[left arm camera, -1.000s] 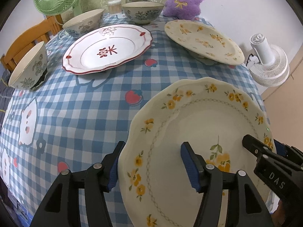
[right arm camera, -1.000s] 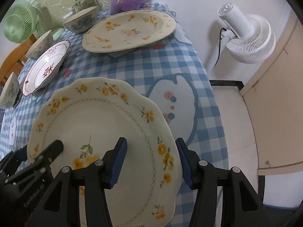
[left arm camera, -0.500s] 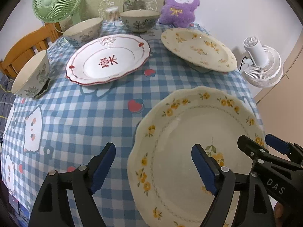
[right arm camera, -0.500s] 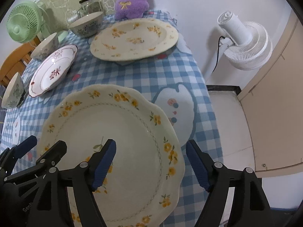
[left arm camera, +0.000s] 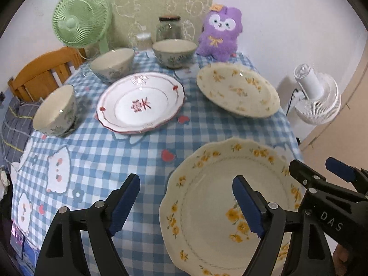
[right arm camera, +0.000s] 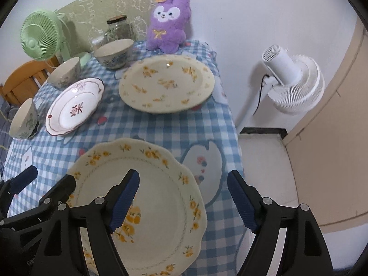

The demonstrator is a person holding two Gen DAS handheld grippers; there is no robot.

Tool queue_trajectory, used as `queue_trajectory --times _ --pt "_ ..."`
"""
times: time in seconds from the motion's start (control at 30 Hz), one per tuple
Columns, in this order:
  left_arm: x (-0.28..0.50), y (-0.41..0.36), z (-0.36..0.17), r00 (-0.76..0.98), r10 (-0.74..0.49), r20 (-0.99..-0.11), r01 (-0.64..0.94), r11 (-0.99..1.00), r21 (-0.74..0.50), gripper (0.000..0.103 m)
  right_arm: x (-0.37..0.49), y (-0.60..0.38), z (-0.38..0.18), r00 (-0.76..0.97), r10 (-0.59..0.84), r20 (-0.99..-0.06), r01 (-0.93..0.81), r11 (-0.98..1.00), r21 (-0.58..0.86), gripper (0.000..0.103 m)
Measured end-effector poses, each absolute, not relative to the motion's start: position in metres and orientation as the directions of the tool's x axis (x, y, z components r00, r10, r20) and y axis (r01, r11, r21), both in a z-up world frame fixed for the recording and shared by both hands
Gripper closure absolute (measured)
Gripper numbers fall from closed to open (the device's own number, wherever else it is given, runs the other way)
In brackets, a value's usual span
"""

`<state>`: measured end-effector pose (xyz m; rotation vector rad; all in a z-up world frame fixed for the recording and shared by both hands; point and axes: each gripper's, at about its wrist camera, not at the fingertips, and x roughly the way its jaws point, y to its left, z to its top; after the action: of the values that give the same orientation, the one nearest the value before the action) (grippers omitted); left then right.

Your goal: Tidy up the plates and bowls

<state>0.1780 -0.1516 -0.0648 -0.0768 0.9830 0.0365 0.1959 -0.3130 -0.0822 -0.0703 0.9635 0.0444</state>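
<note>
A cream scalloped plate (left arm camera: 207, 209) (right arm camera: 158, 197) with yellow flowers lies flat on the checked tablecloth near the front edge. My left gripper (left arm camera: 186, 179) hangs open above its left rim, one finger over the cloth and one over the plate, touching nothing. My right gripper (right arm camera: 183, 174) hangs open above its right rim in the same way. Farther back are a red-trimmed white plate (left arm camera: 140, 103) (right arm camera: 73, 108), a cream flowered plate (left arm camera: 237, 92) (right arm camera: 168, 85), and three bowls (left arm camera: 55, 112) (left arm camera: 112, 64) (left arm camera: 173, 51).
A purple plush toy (left arm camera: 218, 34), a glass jar (left arm camera: 169, 28) and a green fan (left arm camera: 80, 20) stand along the back wall. A wooden chair (left arm camera: 39, 73) is at the left. A white fan (right arm camera: 292, 78) stands on the floor beyond the table's right edge.
Both grippers' jaws, which stood close around the front plate's rims, have widened, and both grippers have risen away from it. The plate stays on the cloth.
</note>
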Motion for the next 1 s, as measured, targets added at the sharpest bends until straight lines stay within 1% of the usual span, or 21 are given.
queue_trajectory --times 0.17,0.4,0.5,0.7,0.83,0.93,1.0 --pt "0.175 -0.147 -0.039 0.574 0.015 -0.819 -0.116 0.991 -0.063 0.019 0.19 -0.312 -0.055 0.617 0.037 -0.786 -0.101 0.994 -0.032 0.022" --pt "0.169 -0.142 -0.006 0.635 0.021 -0.772 -0.089 0.995 -0.047 0.019 0.177 -0.306 -0.022 0.659 0.035 -0.752 -0.078 0.997 -0.023 0.022" --pt "0.168 -0.138 0.004 0.645 0.009 -0.764 -0.065 0.997 -0.043 0.018 0.17 -0.304 -0.011 0.664 0.017 -0.747 -0.04 0.999 -0.012 0.022" --pt "0.171 -0.132 0.02 0.64 -0.048 -0.767 -0.03 0.996 -0.087 0.017 0.162 -0.305 0.008 0.675 0.005 -0.738 0.016 1.0 0.022 0.022" --pt "0.173 -0.134 0.035 0.657 0.004 -0.754 -0.034 0.999 -0.024 0.014 0.161 -0.307 0.023 0.68 0.017 -0.733 0.043 0.997 0.064 0.022" --pt "0.175 -0.131 0.046 0.684 -0.021 -0.729 -0.016 0.999 -0.044 0.009 0.161 -0.307 0.035 0.71 0.007 -0.705 0.05 0.997 0.06 0.022" --pt "0.178 -0.13 0.052 0.694 -0.026 -0.719 -0.009 0.999 -0.044 0.009 0.161 -0.306 0.042 0.723 -0.003 -0.69 0.048 0.998 0.046 0.022"
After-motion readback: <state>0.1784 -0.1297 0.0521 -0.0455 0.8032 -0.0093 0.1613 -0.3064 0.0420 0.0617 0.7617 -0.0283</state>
